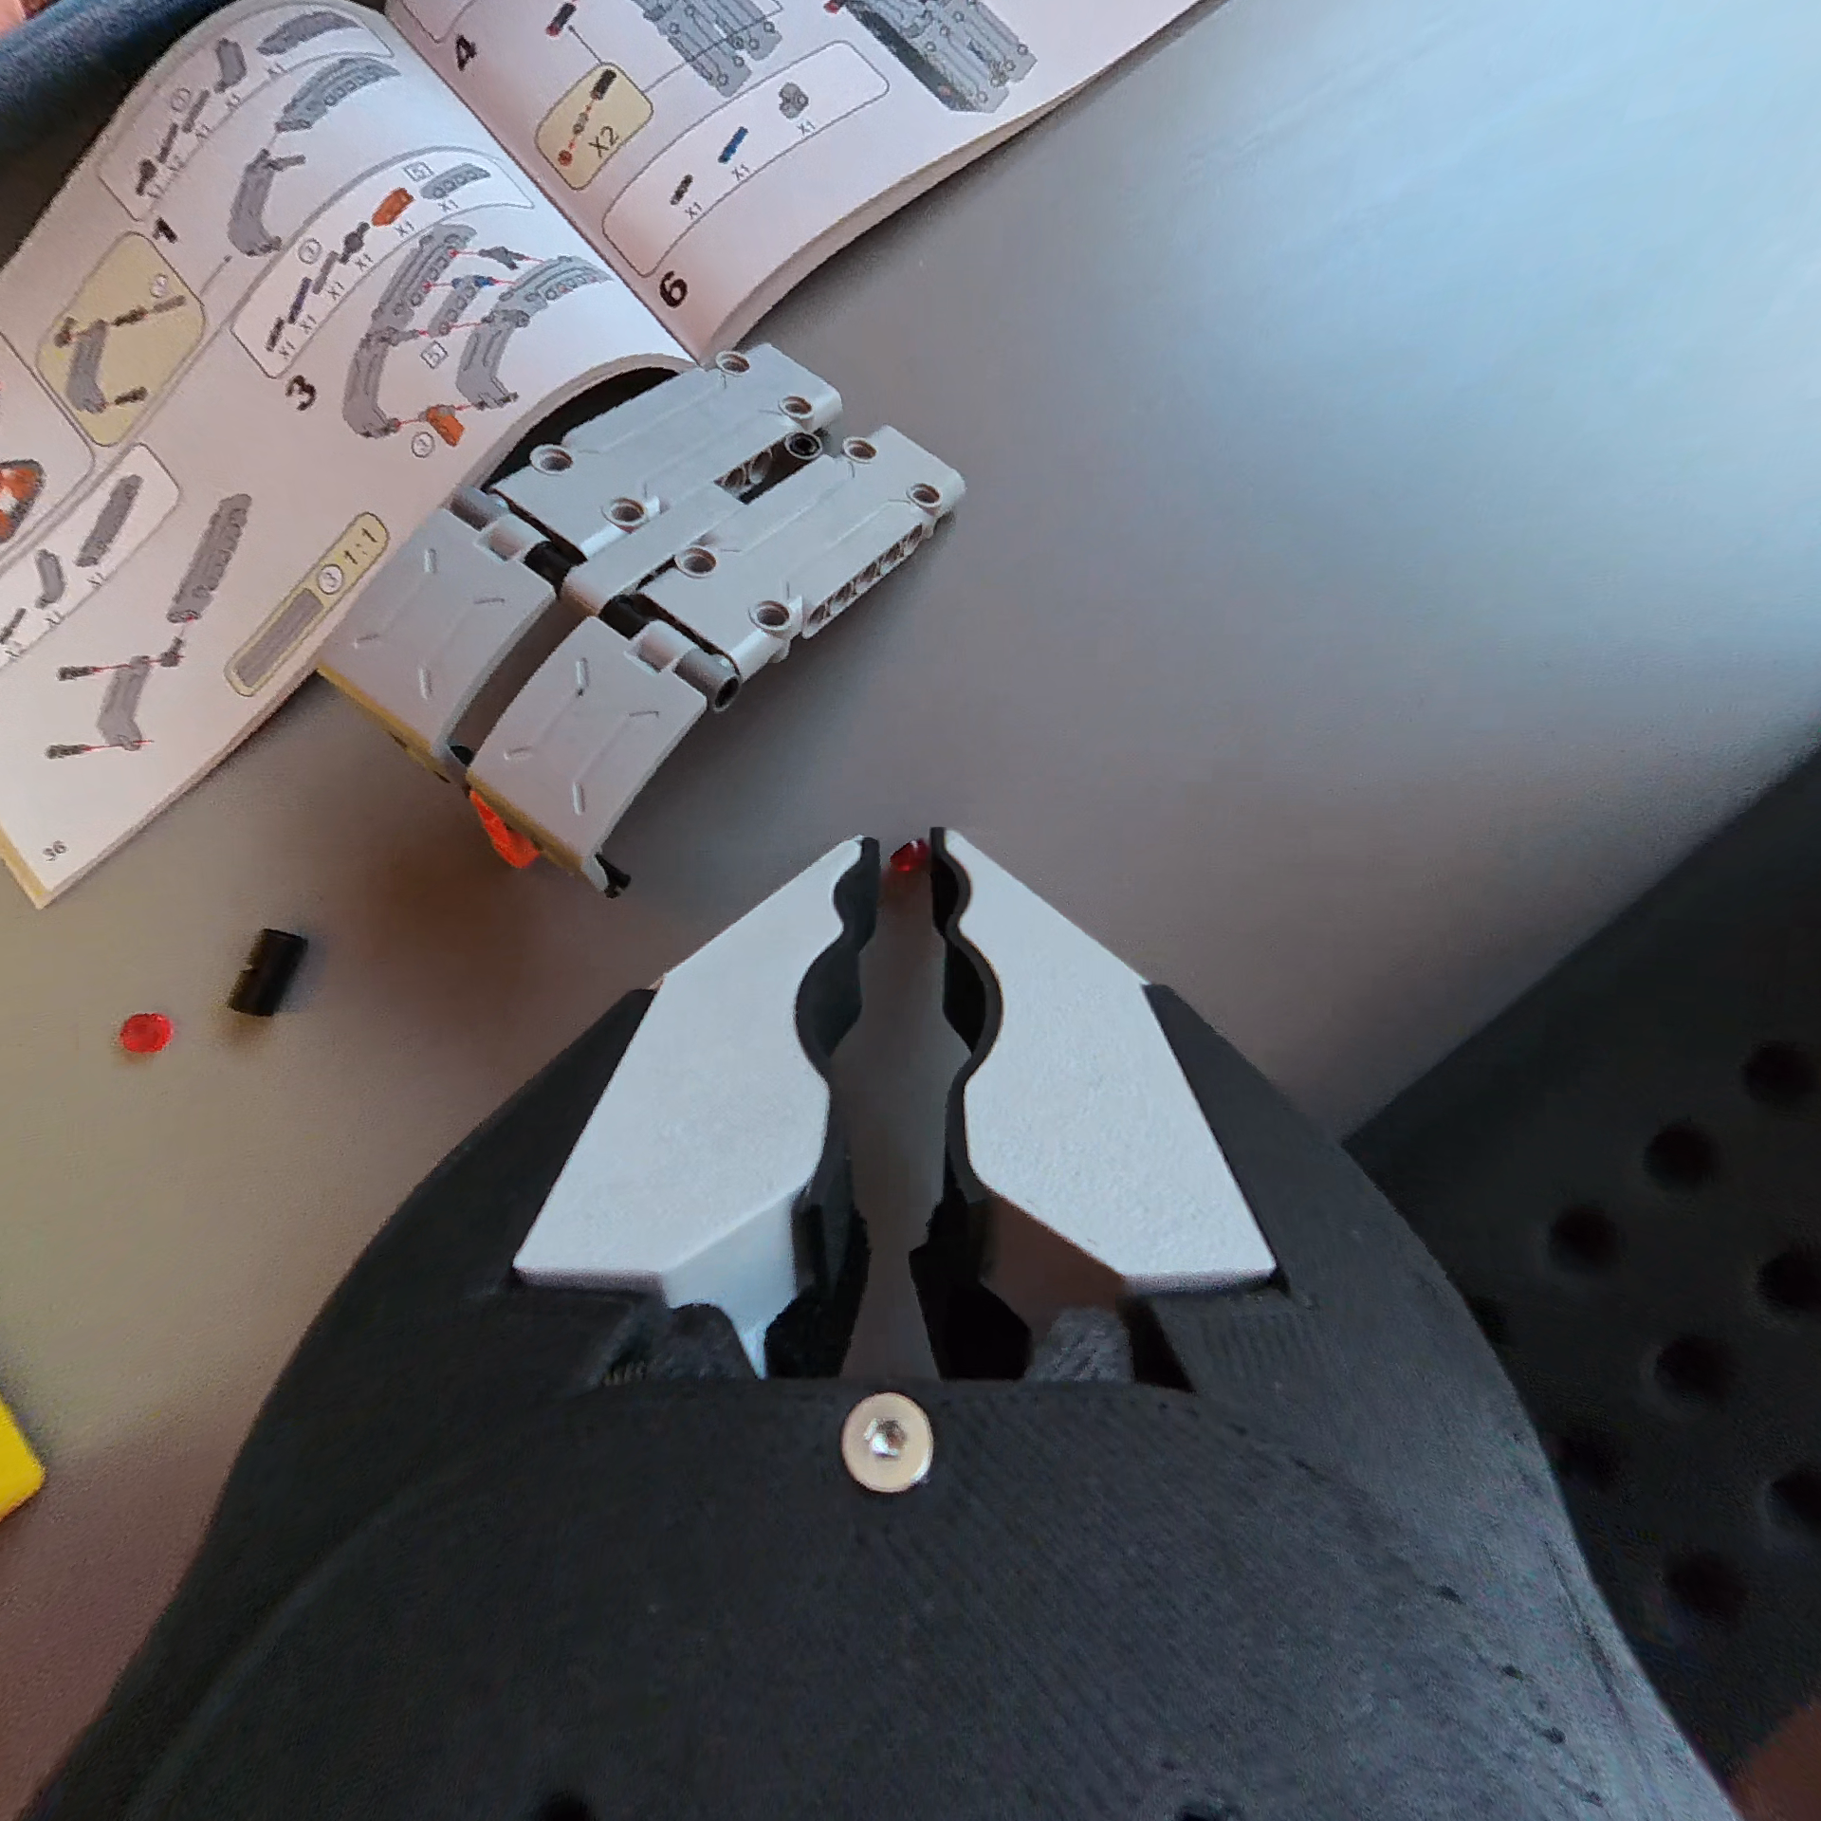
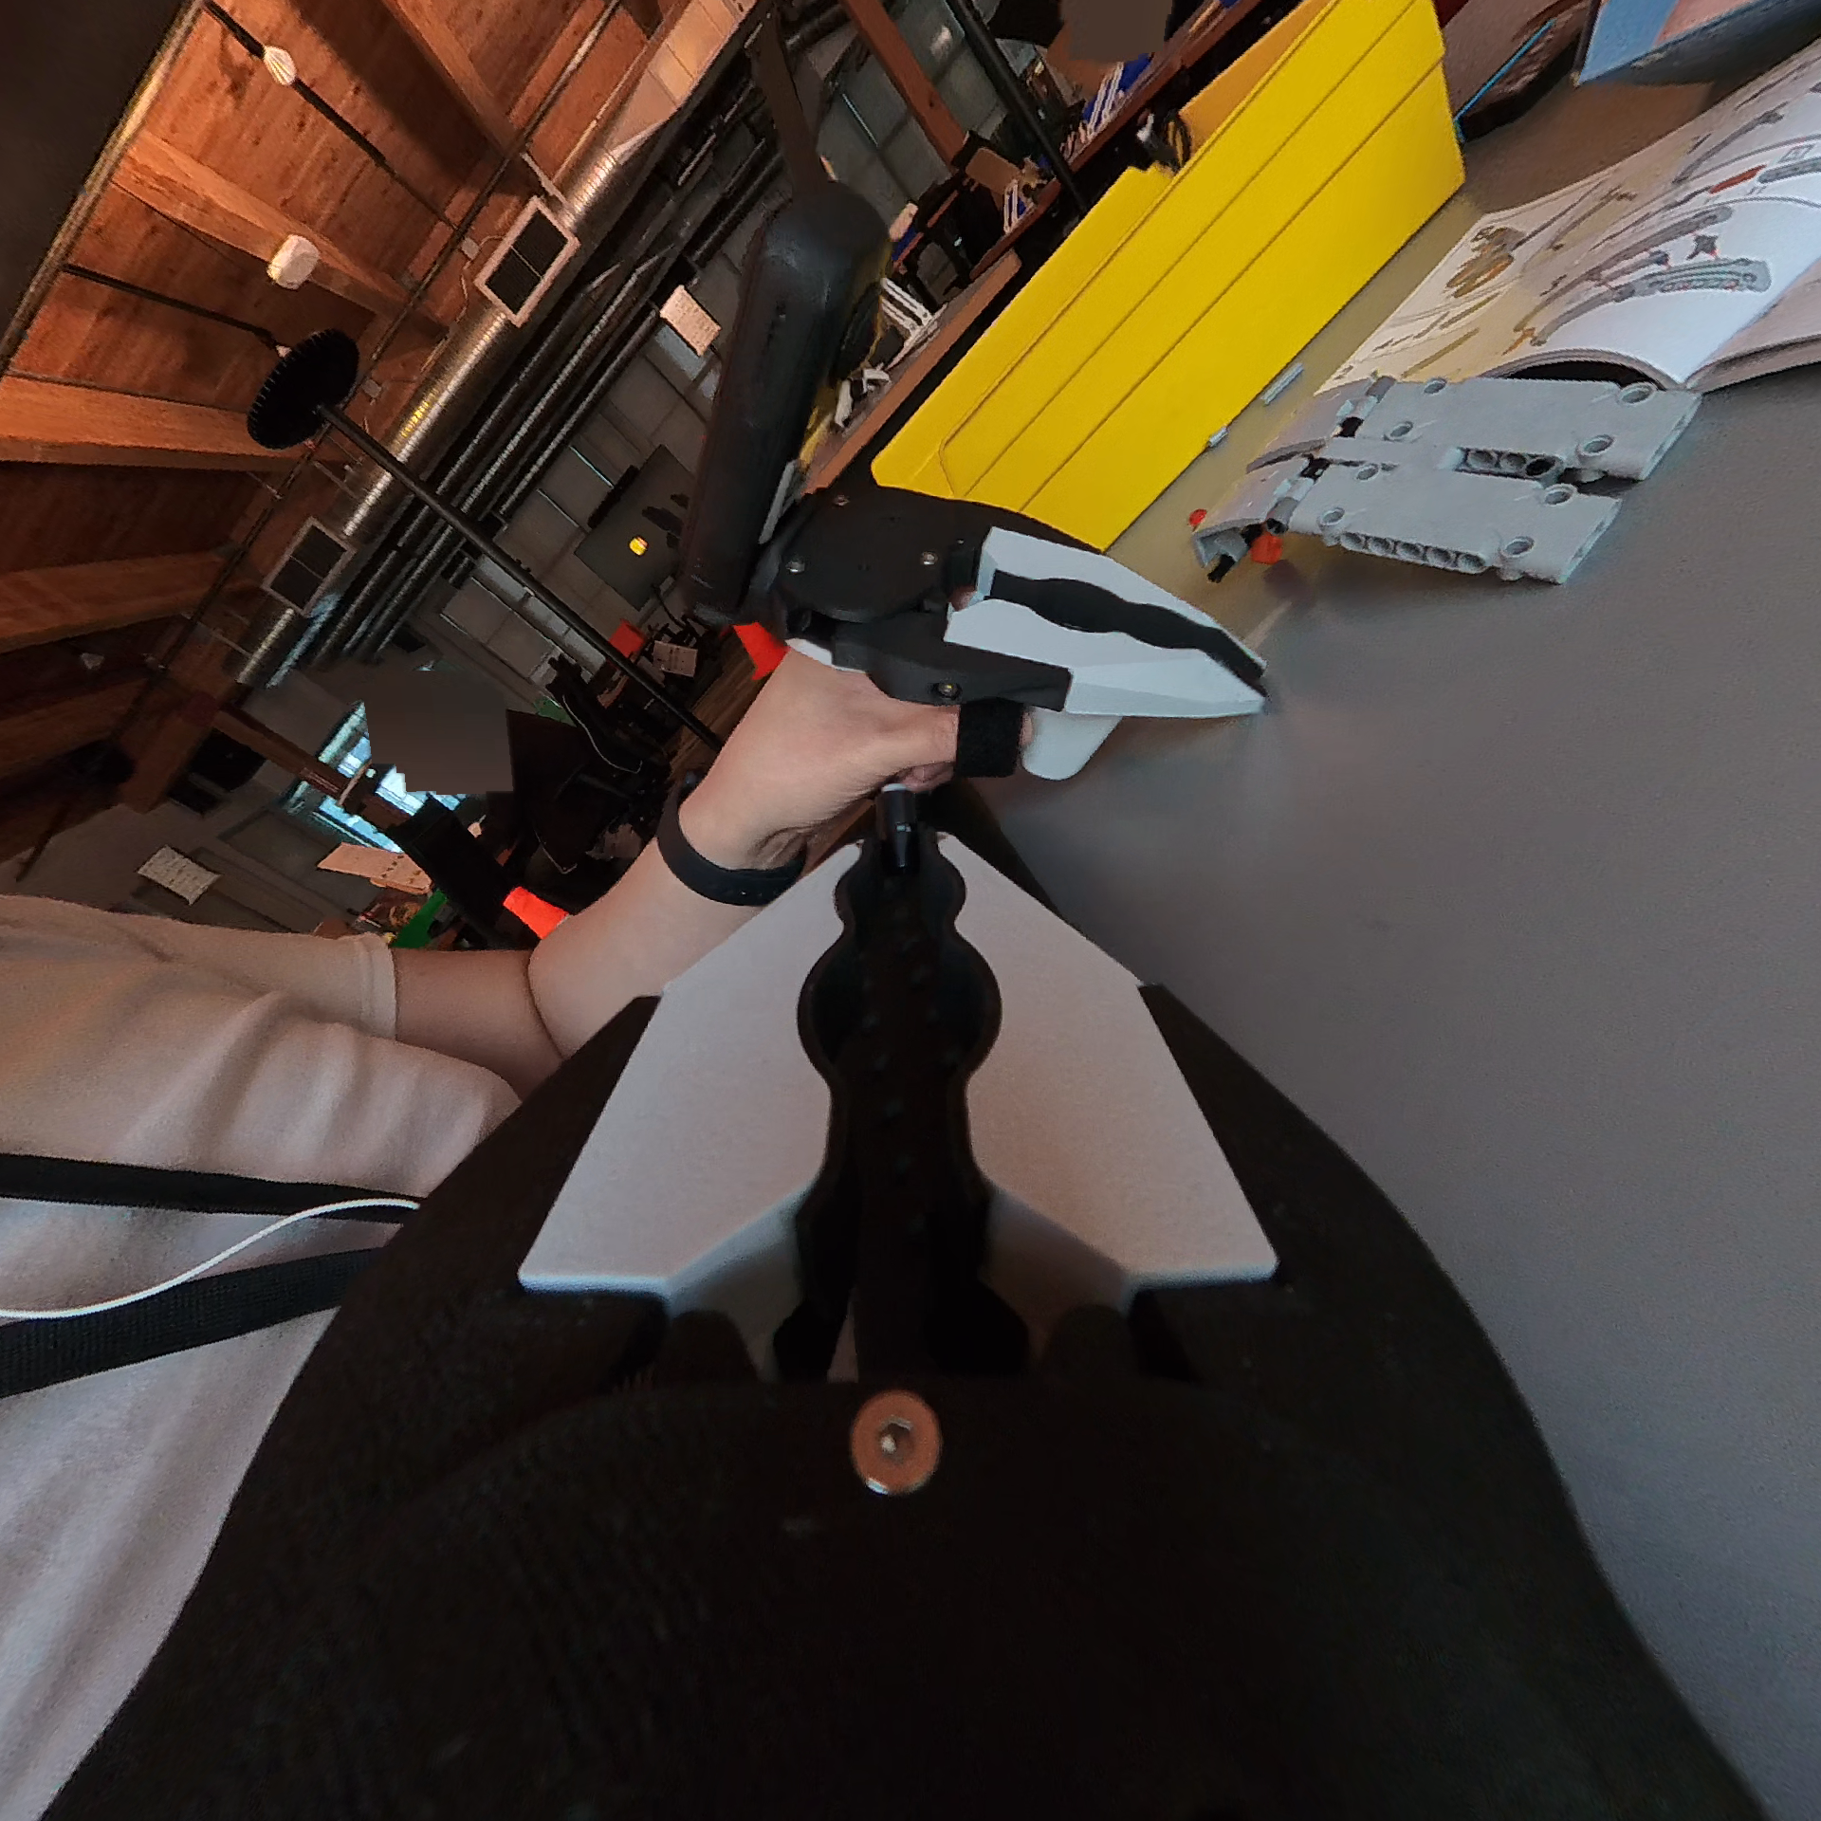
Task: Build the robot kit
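My left gripper (image 1: 905, 845) is closed on a tiny red round stud (image 1: 908, 857), pinched at the very fingertips just above the grey table (image 1: 1281, 591). A grey brick assembly (image 1: 640, 591) with curved panels and an orange piece (image 1: 498, 823) lies just beyond it, partly under an open instruction booklet (image 1: 296, 246). My right gripper (image 2: 899, 859) is shut on a small black pin (image 2: 897, 826) that sticks out past its tips, held up off the table. The right wrist view also shows the left gripper (image 2: 1249, 680) with its tips down at the table, and the assembly (image 2: 1429, 493).
A loose red stud (image 1: 146, 1032) and a black connector (image 1: 268, 971) lie on the table at left. A yellow bin (image 2: 1182, 296) stands behind the assembly. A black perforated block (image 1: 1675, 1330) is at right. A person's hand (image 2: 818, 749) holds the left gripper.
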Tool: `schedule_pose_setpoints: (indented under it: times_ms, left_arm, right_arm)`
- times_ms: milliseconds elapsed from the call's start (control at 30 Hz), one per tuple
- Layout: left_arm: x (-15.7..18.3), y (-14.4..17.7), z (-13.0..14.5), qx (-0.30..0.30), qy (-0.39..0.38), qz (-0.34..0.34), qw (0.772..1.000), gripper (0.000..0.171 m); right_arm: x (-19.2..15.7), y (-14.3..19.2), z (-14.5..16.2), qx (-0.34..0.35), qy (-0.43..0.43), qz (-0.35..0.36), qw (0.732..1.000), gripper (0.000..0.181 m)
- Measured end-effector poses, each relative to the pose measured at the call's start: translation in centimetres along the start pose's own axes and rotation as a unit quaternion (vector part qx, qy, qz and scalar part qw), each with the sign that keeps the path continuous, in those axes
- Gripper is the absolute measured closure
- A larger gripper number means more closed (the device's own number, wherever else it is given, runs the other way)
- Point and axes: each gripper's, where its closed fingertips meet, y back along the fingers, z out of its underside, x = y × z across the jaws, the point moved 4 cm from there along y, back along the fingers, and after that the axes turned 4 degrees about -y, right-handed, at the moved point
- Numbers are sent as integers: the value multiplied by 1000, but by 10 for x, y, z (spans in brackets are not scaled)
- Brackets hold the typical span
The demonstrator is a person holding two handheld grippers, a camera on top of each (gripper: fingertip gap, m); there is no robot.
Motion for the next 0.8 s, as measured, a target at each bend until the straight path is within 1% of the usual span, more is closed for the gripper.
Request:
schedule_pose_setpoints:
  times_ms: [100, 167, 200, 267, 333, 400, 467, 533, 600, 667, 800]
  left_arm:
    - [-3, -1, 1, 1, -29, -11, 1000, 166]
    - [-1, 2, 1, 15, -50, 1, 999, 166]
    - [0, 6, -2, 33, -62, 2, 998, 166]
    - [7, 23, -8, 93, -111, 0, 989, 166]
    - [20, 46, -17, 165, -183, -13, 969, 166]
    - [37, 68, -22, 216, -260, -35, 940, 166]
    - [53, 84, -24, 244, -326, -66, 911, 166]
    - [67, 96, -25, 258, -371, -86, 888, 166]
    - [79, 103, -25, 262, -399, -85, 875, 166]
    - [88, 109, -26, 269, -413, -83, 866, 166]
    - [97, 118, -28, 284, -419, -71, 859, 166]
  right_arm:
    - [16, 7, -8, -36, 33, 48, 998, 173]
    - [28, 13, -16, -61, 64, 82, 993, 173]
    - [35, 15, -19, -83, 80, 98, 988, 173]
    - [51, 17, -22, -125, 120, 135, 976, 174]
    - [65, 17, -24, -160, 140, 160, 964, 173]
    - [69, 12, -23, -183, 148, 153, 960, 173]
    - [76, 8, -20, -213, 160, 169, 949, 174]
    - [83, 5, -15, -245, 175, 187, 935, 173]
    - [88, 2, -11, -265, 186, 197, 926, 173]
    - [91, 0, -7, -282, 188, 203, 919, 173]
    - [92, 1, -5, -288, 187, 207, 916, 172]
